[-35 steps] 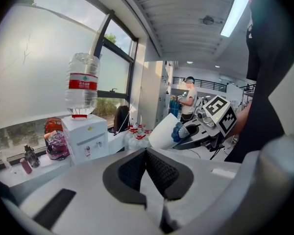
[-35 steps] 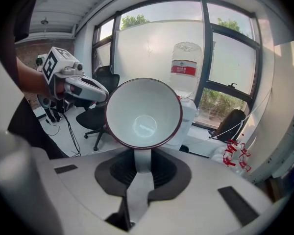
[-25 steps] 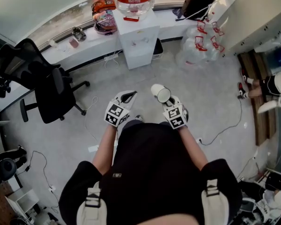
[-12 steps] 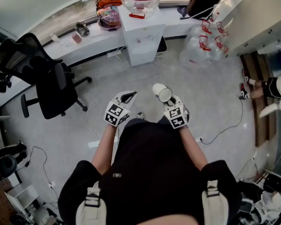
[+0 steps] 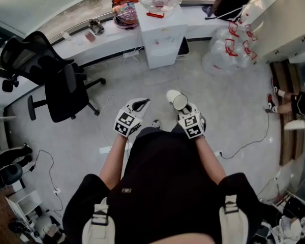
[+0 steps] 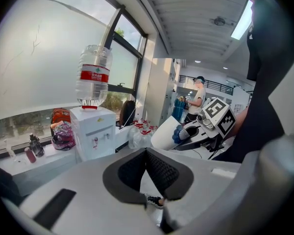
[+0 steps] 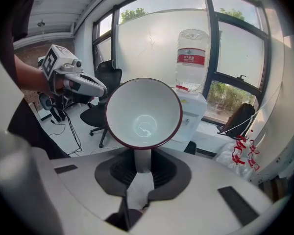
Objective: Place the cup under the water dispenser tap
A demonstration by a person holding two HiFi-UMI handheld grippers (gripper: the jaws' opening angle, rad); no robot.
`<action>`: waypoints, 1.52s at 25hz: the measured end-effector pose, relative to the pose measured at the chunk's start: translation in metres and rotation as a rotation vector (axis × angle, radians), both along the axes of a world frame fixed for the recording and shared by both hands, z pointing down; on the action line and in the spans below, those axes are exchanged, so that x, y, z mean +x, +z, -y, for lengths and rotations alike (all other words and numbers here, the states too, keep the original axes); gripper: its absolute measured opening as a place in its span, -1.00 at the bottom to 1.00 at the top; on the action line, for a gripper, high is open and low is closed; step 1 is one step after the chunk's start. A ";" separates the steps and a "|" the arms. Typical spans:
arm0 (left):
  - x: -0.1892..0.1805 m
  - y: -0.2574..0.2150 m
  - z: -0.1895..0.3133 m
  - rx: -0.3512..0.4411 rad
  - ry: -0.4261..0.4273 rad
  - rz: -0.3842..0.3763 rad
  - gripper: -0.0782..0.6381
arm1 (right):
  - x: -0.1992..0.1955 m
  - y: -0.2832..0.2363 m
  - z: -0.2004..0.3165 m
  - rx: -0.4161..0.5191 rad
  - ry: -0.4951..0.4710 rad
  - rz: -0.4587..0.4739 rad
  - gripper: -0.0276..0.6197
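Well short of the dispenser [image 5: 165, 39], the cup [image 7: 143, 114] is pinched by its handle in the right gripper [image 7: 143, 169]. The left gripper [image 6: 147, 153] is pressed together, empty. Cup best carried mouth-up, aligned beneath the tap [image 6: 95, 141].

Bright daylight glares white through the windows [image 7: 157, 38] at the top of both gripper views, the floor below is evenly lit, and fisheye curving with dark corners rims every frame.
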State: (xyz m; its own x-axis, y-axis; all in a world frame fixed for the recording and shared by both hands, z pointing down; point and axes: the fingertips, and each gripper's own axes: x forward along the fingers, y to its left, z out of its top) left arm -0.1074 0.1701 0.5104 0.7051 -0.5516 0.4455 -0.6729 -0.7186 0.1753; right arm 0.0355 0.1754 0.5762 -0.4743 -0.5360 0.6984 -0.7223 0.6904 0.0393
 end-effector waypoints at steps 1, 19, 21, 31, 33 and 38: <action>0.001 0.000 0.002 -0.001 -0.011 0.003 -0.80 | 0.001 0.002 0.003 -0.003 -0.011 0.002 -0.80; 0.070 0.007 0.099 -0.042 -0.158 -0.019 -0.80 | 0.077 0.015 0.112 -0.060 -0.140 -0.021 -0.80; 0.077 0.008 0.110 -0.049 -0.179 -0.021 -0.80 | 0.091 0.017 0.126 -0.069 -0.150 -0.030 -0.80; 0.087 0.020 0.133 -0.084 -0.294 0.010 -0.80 | 0.122 0.032 0.184 -0.081 -0.210 -0.028 -0.80; 0.089 0.020 0.135 -0.082 -0.314 0.019 -0.80 | 0.120 0.035 0.191 -0.084 -0.230 -0.021 -0.80; 0.084 0.016 0.136 -0.077 -0.381 0.035 -0.80 | 0.113 0.045 0.199 -0.094 -0.295 -0.012 -0.80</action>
